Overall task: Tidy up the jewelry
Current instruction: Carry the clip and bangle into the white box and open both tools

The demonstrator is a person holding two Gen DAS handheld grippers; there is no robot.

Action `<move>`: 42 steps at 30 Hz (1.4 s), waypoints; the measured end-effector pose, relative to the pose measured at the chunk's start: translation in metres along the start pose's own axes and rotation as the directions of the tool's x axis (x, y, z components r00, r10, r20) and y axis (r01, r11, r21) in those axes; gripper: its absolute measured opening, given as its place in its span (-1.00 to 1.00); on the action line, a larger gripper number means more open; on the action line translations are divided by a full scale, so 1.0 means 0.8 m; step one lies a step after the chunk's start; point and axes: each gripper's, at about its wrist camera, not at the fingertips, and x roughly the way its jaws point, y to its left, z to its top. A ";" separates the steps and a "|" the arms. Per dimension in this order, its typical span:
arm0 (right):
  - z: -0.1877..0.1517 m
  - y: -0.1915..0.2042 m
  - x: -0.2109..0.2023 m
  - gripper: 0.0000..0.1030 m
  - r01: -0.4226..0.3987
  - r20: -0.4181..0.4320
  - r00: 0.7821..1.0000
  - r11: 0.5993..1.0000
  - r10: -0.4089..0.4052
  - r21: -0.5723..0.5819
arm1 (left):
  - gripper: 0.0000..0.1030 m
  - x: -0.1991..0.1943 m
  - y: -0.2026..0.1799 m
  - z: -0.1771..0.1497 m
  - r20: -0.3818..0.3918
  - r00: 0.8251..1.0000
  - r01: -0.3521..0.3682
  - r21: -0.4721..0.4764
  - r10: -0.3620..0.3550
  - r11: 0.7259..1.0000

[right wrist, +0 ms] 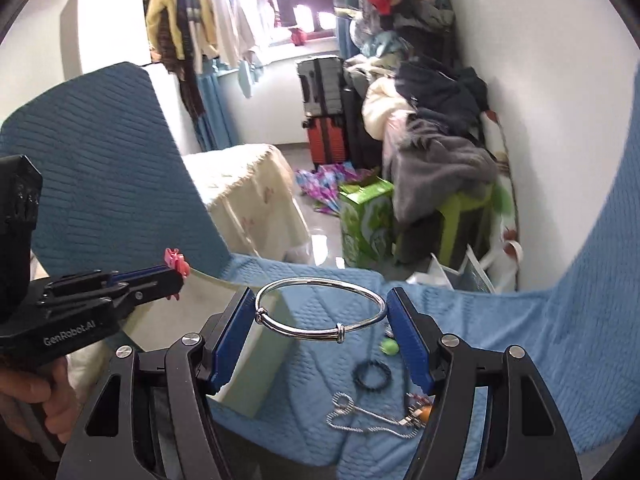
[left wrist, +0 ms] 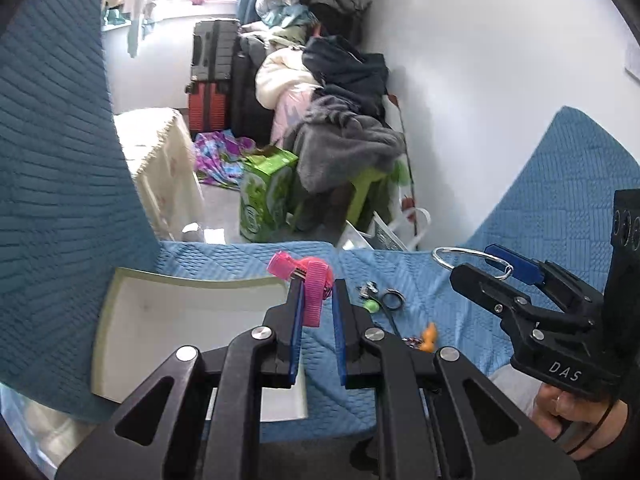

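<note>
My left gripper (left wrist: 316, 294) is shut on a pink hair clip (left wrist: 310, 286) and holds it over the right edge of the open white box (left wrist: 160, 320). It also shows in the right wrist view (right wrist: 176, 276) with the clip (right wrist: 176, 262). My right gripper (right wrist: 320, 312) is shut on a silver bangle (right wrist: 320, 308), held above the blue quilted cover; it shows in the left wrist view (left wrist: 496, 264) with the bangle (left wrist: 468, 258). On the cover lie a black ring (right wrist: 373, 374), a green bead (right wrist: 389, 347), a silver chain (right wrist: 360, 420) and an orange charm (left wrist: 428, 338).
The blue quilted cover (right wrist: 520, 360) spreads under everything, with a darker blue cushion (left wrist: 52, 200) rising at the left. Beyond the edge are a green carton (left wrist: 268, 196), piled clothes (left wrist: 344, 120), suitcases (left wrist: 212, 80) and a white wall (left wrist: 500, 80).
</note>
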 end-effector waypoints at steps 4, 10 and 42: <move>0.008 0.026 0.018 0.29 -0.034 -0.009 0.999 0.999 0.034 -0.003 | -0.73 0.000 0.028 -0.001 0.000 1.000 -0.021 -0.020 0.021 1.000; 0.003 0.065 0.061 0.29 -0.072 -0.063 0.995 0.997 0.071 -0.018 | -0.73 0.009 0.077 -0.013 -0.026 0.998 -0.059 -0.062 0.058 0.996; -0.062 0.136 0.205 0.31 -0.106 -0.312 0.947 0.989 0.070 -0.100 | -0.73 0.084 0.199 -0.086 -0.200 0.977 -0.112 -0.215 0.069 0.970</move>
